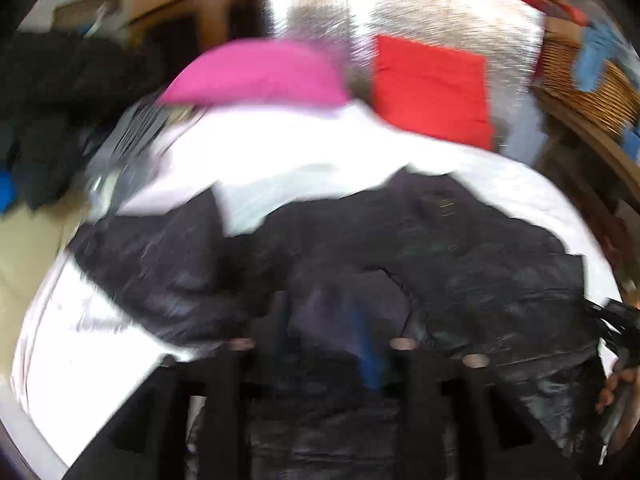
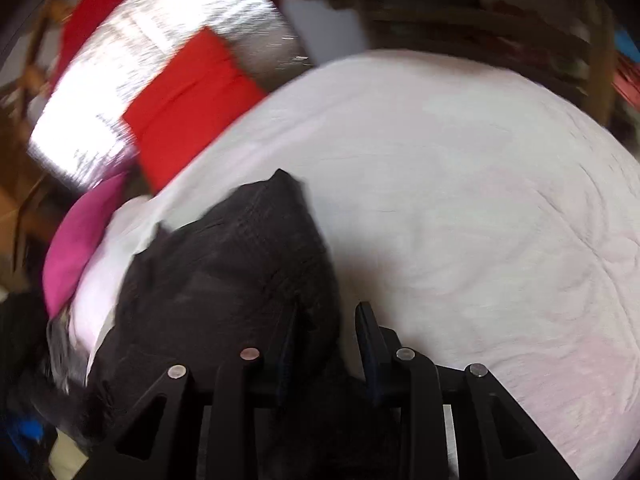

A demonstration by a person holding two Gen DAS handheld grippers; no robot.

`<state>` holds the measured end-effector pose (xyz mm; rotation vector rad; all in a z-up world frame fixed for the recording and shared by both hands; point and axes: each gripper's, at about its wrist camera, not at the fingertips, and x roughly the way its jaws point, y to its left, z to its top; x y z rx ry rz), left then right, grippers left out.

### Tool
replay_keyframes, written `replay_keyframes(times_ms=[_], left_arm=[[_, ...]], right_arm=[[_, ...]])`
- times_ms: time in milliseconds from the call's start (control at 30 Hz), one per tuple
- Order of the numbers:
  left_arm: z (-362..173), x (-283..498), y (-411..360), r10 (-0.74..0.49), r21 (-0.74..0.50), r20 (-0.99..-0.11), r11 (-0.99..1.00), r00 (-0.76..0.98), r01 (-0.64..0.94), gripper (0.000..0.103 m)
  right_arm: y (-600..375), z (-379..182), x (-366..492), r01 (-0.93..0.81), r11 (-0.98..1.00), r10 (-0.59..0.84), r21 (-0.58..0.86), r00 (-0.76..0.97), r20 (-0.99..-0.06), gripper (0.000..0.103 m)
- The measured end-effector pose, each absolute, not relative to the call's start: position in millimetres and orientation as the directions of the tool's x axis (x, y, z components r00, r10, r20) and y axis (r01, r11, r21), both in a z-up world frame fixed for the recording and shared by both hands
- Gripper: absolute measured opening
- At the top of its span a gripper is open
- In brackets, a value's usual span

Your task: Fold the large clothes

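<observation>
A black, slightly shiny garment (image 1: 400,248) lies crumpled across the near side of a white bed cover (image 1: 300,152). My left gripper (image 1: 324,344) sits low over its middle. The picture is blurred and the fingers merge with the dark cloth, so their state is unclear. In the right wrist view one end of the black garment (image 2: 240,264) is bunched between the fingers of my right gripper (image 2: 328,332), which is shut on it. At the right edge of the left wrist view, a hand (image 1: 612,392) holds the right gripper at the garment's other end.
A pink pillow (image 1: 260,72) and a red cushion (image 1: 432,88) lie at the far side of the bed, in front of a silvery panel (image 1: 420,8). A pile of dark clothes (image 1: 60,120) is at the left. A wicker basket (image 1: 580,80) stands at the right. The white cover (image 2: 480,220) is bare to the right.
</observation>
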<state>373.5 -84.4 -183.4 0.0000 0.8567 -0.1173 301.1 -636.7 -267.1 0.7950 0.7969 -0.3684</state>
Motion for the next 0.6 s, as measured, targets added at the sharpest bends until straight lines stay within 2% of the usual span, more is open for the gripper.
replay_keyframes(times_ms=[33, 133, 167, 200, 233, 267, 333, 400, 500, 567, 600], left_arm=[[-191, 375, -75, -0.103, -0.071, -0.768, 0.995, 0.633, 0.075, 0.055], [-216, 381, -53, -0.144, -0.164, -0.814, 0.986, 0.562, 0.016, 0.055], [-221, 382, -51, -0.161, -0.184, -0.822, 0.983, 0.546, 0.013, 0.055], [-229, 383, -50, -0.198, -0.222, -0.832, 0.975, 0.518, 0.017, 0.056], [-233, 383, -52, -0.226, -0.248, -0.834, 0.968, 0.503, 0.024, 0.061], [-237, 383, -54, -0.247, -0.267, -0.834, 0.963, 0.493, 0.03, 0.068], [-242, 383, -63, -0.253, -0.27, -0.835, 0.962, 0.489, 0.038, 0.076], [-246, 388, -70, -0.254, -0.263, -0.836, 0.963, 0.487, 0.05, 0.076], [-252, 389, -81, -0.274, -0.266, -0.814, 0.96, 0.512, 0.09, 0.075], [-250, 393, -90, -0.271, -0.247, -0.803, 0.962, 0.53, 0.117, 0.049], [-250, 396, -96, -0.257, -0.221, -0.803, 0.966, 0.538, 0.131, 0.045]], right_arm=[[-645, -271, 297, 0.578, 0.629, 0.012, 0.52, 0.662, -0.749, 0.032], [-659, -274, 287, 0.571, 0.563, 0.07, 0.597, 0.687, -0.723, 0.034], [-661, -273, 285, 0.57, 0.552, 0.081, 0.609, 0.69, -0.719, 0.041], [-664, -273, 282, 0.569, 0.528, 0.102, 0.63, 0.695, -0.712, 0.069], [-665, -272, 281, 0.561, 0.507, 0.119, 0.654, 0.706, -0.698, 0.082], [-667, -271, 277, 0.543, 0.483, 0.133, 0.687, 0.73, -0.671, 0.09], [-670, -265, 270, 0.501, 0.454, 0.142, 0.737, 0.776, -0.615, 0.09], [-670, -258, 269, 0.455, 0.461, 0.162, 0.762, 0.801, -0.577, 0.09], [-662, -259, 274, 0.457, 0.49, 0.162, 0.742, 0.789, -0.593, 0.09], [-660, -264, 280, 0.462, 0.502, 0.159, 0.73, 0.781, -0.604, 0.09], [-658, -266, 282, 0.461, 0.507, 0.158, 0.728, 0.781, -0.605, 0.089]])
